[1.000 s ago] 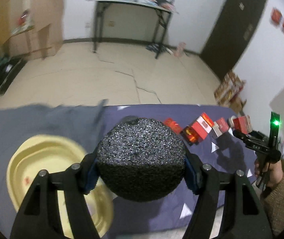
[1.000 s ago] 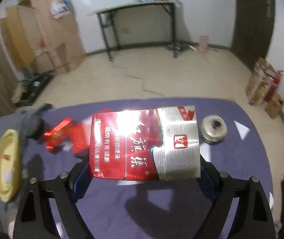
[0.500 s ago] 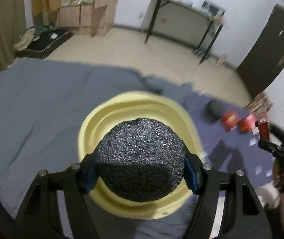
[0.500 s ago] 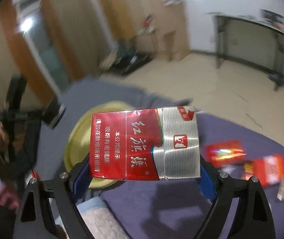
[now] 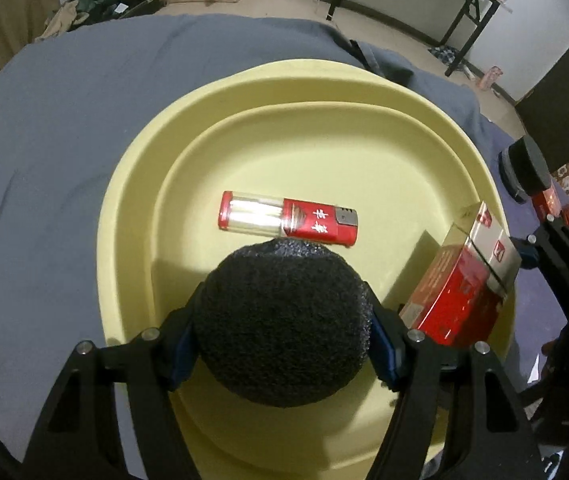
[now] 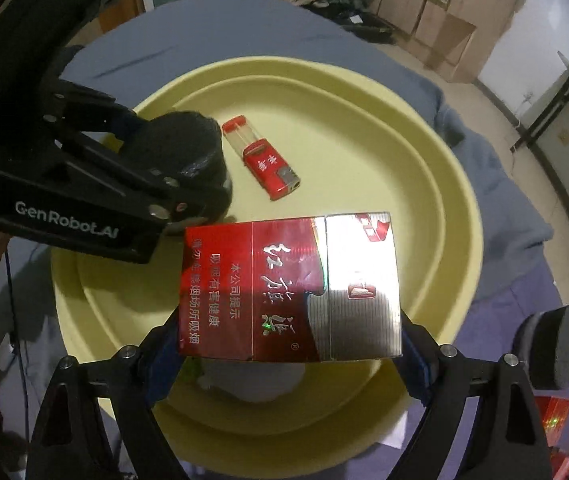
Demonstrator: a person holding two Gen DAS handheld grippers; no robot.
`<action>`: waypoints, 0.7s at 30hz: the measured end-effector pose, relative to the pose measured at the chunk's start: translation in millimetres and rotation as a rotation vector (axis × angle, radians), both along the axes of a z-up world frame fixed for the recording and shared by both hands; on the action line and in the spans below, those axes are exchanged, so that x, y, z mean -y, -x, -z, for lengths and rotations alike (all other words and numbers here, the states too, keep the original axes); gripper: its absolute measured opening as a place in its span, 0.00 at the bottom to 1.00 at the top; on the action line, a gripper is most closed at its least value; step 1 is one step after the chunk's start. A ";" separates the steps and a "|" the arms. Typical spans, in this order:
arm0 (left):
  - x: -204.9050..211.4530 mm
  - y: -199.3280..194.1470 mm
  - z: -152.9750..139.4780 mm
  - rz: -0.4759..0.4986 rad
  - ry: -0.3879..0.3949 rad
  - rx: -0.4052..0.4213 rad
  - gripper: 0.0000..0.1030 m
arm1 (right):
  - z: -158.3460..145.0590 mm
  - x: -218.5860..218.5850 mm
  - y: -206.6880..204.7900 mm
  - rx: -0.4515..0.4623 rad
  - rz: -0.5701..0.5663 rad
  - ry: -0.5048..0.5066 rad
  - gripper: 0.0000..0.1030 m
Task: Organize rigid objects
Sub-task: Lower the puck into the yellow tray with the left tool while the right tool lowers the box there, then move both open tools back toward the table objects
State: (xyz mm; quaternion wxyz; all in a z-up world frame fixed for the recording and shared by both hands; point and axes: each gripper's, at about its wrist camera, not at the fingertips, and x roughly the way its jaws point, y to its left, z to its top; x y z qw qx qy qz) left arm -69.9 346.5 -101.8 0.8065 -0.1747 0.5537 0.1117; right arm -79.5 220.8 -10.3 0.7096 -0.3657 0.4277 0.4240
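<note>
Hovering over the yellow basin [image 5: 132,184] on the grey-blue cloth [image 5: 44,120] with both loads, at the drop-off step. Left gripper [image 5: 284,332] around a black foam ball [image 5: 284,324], jaws opening, ball between the pads and apparently in contact, so release looks under way. Right gripper [image 6: 290,344] clamped on a red-and-silver cigarette pack [image 6: 288,288], held edge to edge above the basin's near side. Already lying on the basin floor, near its middle: a red toothpick holder [image 5: 288,220] with a clear end.

Next move, by judgement: letting the ball fall just near of the toothpick holder, then lowering the pack and spreading the right jaws, keeping the two grippers apart, since they sit close together here.

Hard to tell: whether the ball rests on the basin floor or hangs above it, its underside being hidden. Second dark foam piece [image 6: 556,344] at the right, cut off by the frame edge. Red packs further right on the cloth, mostly out of view and blurred.
</note>
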 end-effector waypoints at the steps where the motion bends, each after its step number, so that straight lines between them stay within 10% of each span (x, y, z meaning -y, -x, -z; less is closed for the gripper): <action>1: 0.5 -0.1 0.8 0.000 -0.002 0.006 0.73 | 2.9 -5.5 0.7 -0.003 0.005 0.001 0.88; 6: -11.8 14.4 -16.9 -0.030 0.039 0.074 0.99 | -1.9 -4.9 7.7 -0.001 -0.020 -0.049 0.99; 11: -3.1 8.1 -73.8 -0.012 0.008 0.171 1.00 | -51.4 42.4 7.1 -0.007 0.047 -0.156 0.99; 21: 142.2 -96.0 -114.1 0.258 -0.066 0.205 1.00 | -113.6 301.6 -79.9 0.161 0.503 -0.272 1.00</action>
